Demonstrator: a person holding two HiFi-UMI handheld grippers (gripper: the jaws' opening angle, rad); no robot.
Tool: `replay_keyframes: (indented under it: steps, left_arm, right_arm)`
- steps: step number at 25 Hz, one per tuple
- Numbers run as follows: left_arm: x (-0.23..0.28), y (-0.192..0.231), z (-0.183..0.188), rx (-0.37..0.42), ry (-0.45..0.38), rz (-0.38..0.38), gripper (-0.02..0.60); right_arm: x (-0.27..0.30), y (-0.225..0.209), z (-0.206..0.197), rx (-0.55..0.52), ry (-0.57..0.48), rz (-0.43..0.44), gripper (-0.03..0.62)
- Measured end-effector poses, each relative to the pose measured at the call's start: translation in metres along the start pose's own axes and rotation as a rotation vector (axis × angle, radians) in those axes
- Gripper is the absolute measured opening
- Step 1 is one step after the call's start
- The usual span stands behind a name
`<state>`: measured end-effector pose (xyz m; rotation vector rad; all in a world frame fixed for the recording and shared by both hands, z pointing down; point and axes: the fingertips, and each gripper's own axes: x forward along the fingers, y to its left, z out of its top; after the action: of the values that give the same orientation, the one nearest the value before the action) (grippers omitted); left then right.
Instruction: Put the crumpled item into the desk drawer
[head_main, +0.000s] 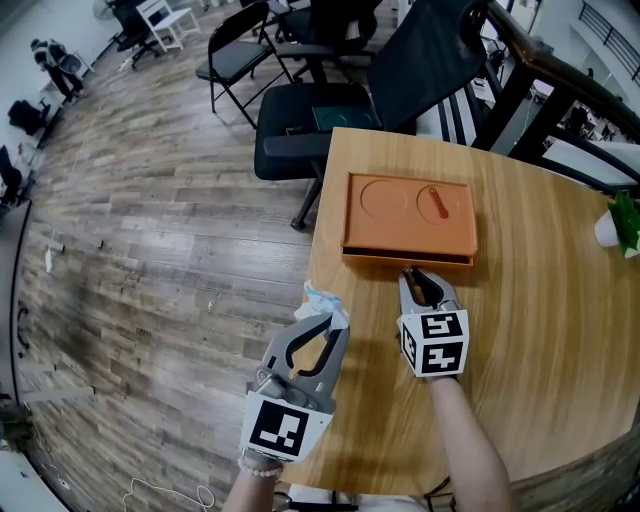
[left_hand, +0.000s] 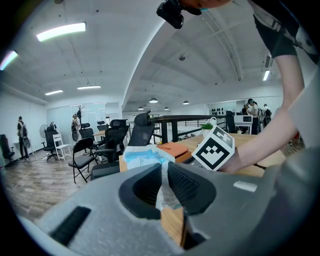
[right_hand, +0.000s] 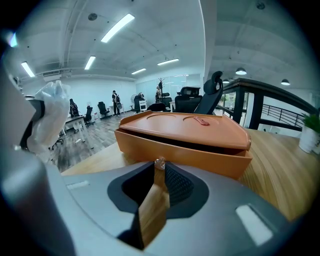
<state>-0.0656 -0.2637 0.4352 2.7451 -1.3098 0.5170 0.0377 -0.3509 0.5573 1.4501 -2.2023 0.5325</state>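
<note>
From the head view we see the left gripper (head_main: 330, 322) at the left edge of the desk (head_main: 540, 350) with the crumpled item (head_main: 322, 298), white and pale blue, at its tips. The right gripper (head_main: 416, 276) reaches the front of the orange desk drawer (head_main: 410, 258). In the left gripper view we find its jaws clamped on a thin fold of that item, most of it bunched beyond the tips. In the right gripper view we see the jaws pinched on the small knob (right_hand: 159, 163) of the drawer front, which stands slightly out beneath the orange top.
</note>
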Motion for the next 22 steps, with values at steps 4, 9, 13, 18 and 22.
replay_keyframes:
  steps: [4, 9, 13, 18, 22]
  left_arm:
    - [-0.001, -0.002, 0.001, 0.004, 0.0, -0.003, 0.048]
    - [-0.003, -0.003, 0.003, 0.006, -0.009, -0.003, 0.048]
    - [-0.003, -0.004, 0.003, 0.0, -0.013, 0.0, 0.048]
    - [-0.005, -0.003, 0.0, 0.001, -0.005, 0.0, 0.048]
    - [-0.008, -0.004, -0.001, -0.002, -0.009, 0.001, 0.048]
  right_arm:
    - [-0.008, 0.003, -0.005, 0.007, 0.003, 0.001, 0.072]
    - [-0.016, 0.007, -0.011, 0.004, 0.002, 0.009, 0.072]
    - [-0.02, 0.008, -0.014, -0.005, 0.006, 0.01, 0.072]
    - [-0.026, 0.011, -0.019, 0.021, 0.005, 0.015, 0.072]
    - [-0.032, 0.015, -0.024, 0.019, 0.005, 0.016, 0.072]
